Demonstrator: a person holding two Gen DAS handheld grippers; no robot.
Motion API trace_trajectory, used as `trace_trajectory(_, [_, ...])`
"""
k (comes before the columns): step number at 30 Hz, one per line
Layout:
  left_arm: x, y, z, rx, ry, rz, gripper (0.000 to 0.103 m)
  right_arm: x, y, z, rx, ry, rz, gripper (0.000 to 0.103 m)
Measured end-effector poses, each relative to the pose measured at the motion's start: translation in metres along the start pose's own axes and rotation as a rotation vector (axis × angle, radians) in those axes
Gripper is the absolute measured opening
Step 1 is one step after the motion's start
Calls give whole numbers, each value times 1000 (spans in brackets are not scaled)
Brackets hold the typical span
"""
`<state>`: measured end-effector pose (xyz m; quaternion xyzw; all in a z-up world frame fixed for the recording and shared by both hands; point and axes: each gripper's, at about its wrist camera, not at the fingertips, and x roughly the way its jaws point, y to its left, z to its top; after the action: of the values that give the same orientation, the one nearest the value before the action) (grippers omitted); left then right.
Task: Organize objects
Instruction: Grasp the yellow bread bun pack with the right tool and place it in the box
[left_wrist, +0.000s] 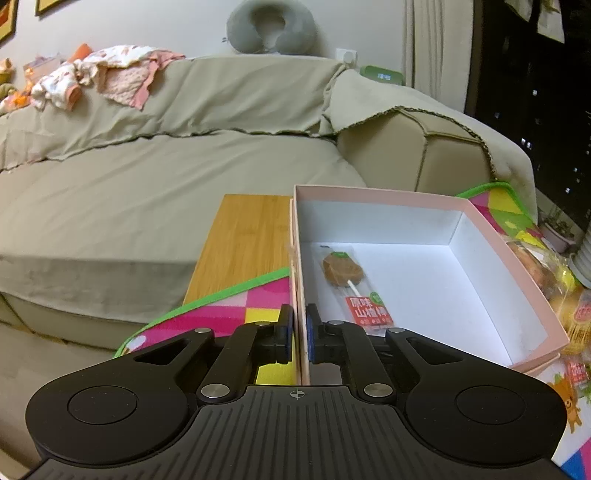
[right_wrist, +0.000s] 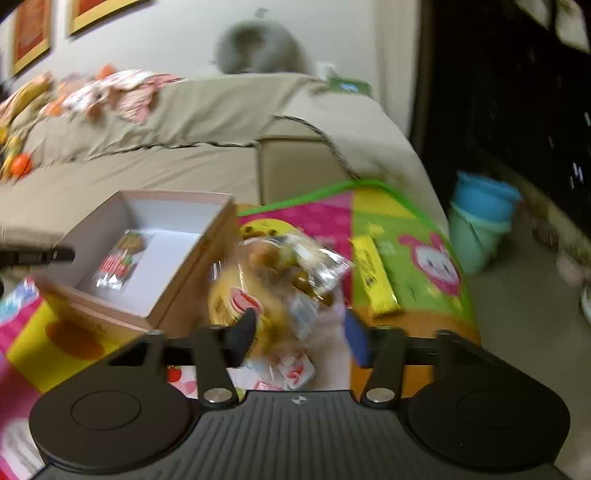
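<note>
Inside pink box (left_wrist: 480, 218): wrapped lollipop (left_wrist: 347, 273); left claw (left_wrist: 297, 325) clamps wall, right claw (right_wrist: 301, 330) released.

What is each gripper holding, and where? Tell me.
Left gripper: pink box, clamped on its near side wall. Right gripper: open around a clear snack bag, not gripping.

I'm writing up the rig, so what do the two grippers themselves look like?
The left gripper and the right gripper look alike: matte black plastic, a ribbed centre plate with a small crosshair mark, round discs at each side, silver pivot bolts on the linkage arms, and blue pads on the fingers. No cables or sleeves show.
</note>
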<state>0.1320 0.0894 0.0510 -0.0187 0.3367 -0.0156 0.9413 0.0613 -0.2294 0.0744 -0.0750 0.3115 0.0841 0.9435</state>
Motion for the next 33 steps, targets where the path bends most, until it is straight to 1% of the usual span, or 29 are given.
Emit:
trace_trajectory(2, [-1,0,0,0,1,2,9,7,17,0,-108,-15,-1,66])
trace_trajectory(3, [0,-1,0,-1,2,3,9,11,23,-1,-150,-21,6,69])
trace_trajectory(4, [0,-1,1,-3,3,5,9,13,30,-4,-195,-28,16,75])
trace_trajectory(5, [0,-2,2,-3,4,8,9,16,38,-6,-246,-37,28,77])
trace_trajectory(8, [1,-4,3,2,7,16,9,26,56,-13,-357,-33,31,79])
trace_trajectory(10, [1,-4,3,1,9,18,9,30,62,-19,-400,-18,25,79])
trace_trajectory(12, [1,-4,2,1,9,18,9,33,63,-26,-413,-2,23,79])
trace_trajectory(13, [1,-4,3,0,9,18,9,34,62,-29,-409,8,14,78])
trace_trajectory(15, [1,-4,3,-2,9,17,9,34,59,-32,-391,22,0,74])
trace_trajectory(17, [1,-4,2,-5,8,15,9,31,54,-33,-369,43,13,58])
trace_trajectory(18, [1,-3,2,-7,8,14,9,28,53,-33,-358,48,16,57])
trace_trajectory(19, [1,-3,2,-9,8,14,9,26,52,-31,-347,55,22,54])
trace_trajectory(22, [1,-3,0,-11,8,14,9,10,43,-26,-278,83,62,53])
trace_trajectory(29, [0,-1,-3,-13,8,11,9,-34,26,2,-92,145,179,53])
trace_trajectory(31, [0,-1,-3,-14,5,10,9,-41,25,14,-51,138,214,53])
trace_trajectory(33, [0,0,-4,-18,2,6,9,-47,25,31,16,108,261,53])
